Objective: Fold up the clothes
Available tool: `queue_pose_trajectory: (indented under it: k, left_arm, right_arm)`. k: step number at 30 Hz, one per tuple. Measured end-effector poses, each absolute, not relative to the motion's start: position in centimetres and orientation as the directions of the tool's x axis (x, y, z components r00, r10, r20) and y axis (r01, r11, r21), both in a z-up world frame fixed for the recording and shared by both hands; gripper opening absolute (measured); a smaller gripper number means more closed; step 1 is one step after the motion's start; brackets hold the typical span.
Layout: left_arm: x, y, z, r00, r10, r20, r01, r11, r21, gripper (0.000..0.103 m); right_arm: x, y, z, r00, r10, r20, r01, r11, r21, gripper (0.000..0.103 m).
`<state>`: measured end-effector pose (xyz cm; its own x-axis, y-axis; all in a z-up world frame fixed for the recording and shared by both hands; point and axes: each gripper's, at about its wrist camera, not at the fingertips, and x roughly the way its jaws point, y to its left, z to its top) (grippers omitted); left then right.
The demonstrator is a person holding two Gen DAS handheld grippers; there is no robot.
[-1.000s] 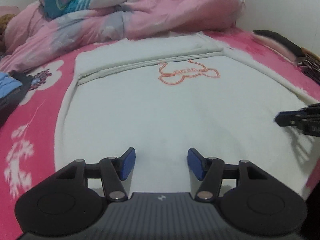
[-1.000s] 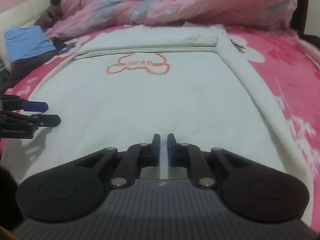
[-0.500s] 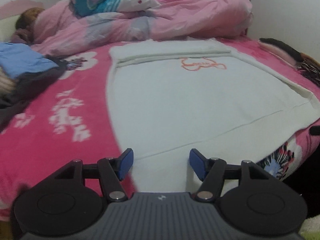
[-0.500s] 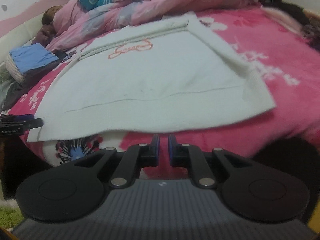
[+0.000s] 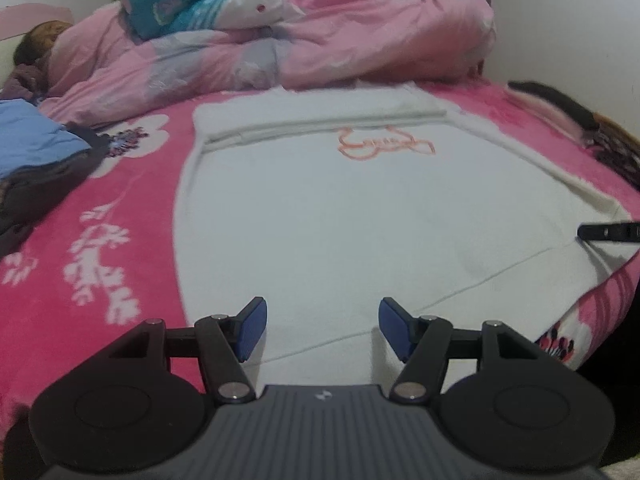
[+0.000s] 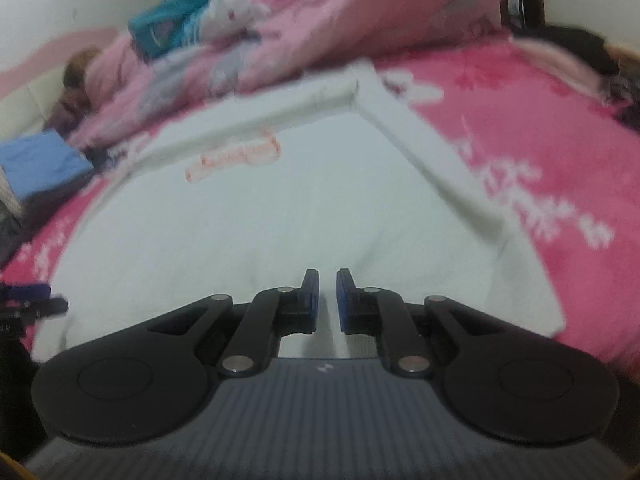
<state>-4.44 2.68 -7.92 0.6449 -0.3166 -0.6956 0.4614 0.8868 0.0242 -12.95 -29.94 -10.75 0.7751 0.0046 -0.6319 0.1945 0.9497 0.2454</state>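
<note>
A white garment with an orange bear print lies flat on the pink bed, sleeves folded in along its sides. My left gripper hovers open over the bottom hem near the garment's left corner, nothing between its blue pads. My right gripper is shut with only a thin slit between its pads and holds nothing; it hangs over the lower right part of the garment. The right gripper's tip shows at the left wrist view's right edge. The left gripper's tip shows at the right wrist view's left edge.
A heaped pink quilt with a teal cloth fills the head of the bed. Folded blue clothing on dark items lies at the left, dark clothes at the right. The pink floral bed cover surrounds the garment.
Both grippers have drawn back from over the garment's middle to its bottom hem, whose edge now shows. The right wrist view has tilted. Neither gripper's jaws have visibly changed.
</note>
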Motion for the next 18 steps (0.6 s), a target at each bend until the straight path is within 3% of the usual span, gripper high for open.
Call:
queue_pose_trajectory:
  k: [7,13,18]
  left_arm:
    - [-3.4,4.0,-8.5,0.627,-0.318,-0.711,0.439,0.898,-0.015,0.064]
    - [-2.8,4.1,-8.5,0.631,-0.303,-0.714,0.408,0.913,-0.027,0.064]
    - [-2.5,4.2,-8.6,0.631,-0.297,-0.717,0.403,0.915,-0.025,0.064]
  right_arm:
    - [-14.9,-30.7,-8.6,0.776,0.029,-0.631,0.147,0.963,0.225,0.009]
    - [-10.4,-32.3,-7.4,0.813,-0.006,-0.583,0.156,0.966,0.207,0.009]
    - [-9.0,-33.8,-10.2,0.764,-0.033,-0.644,0.205,0.96,0.193,0.008]
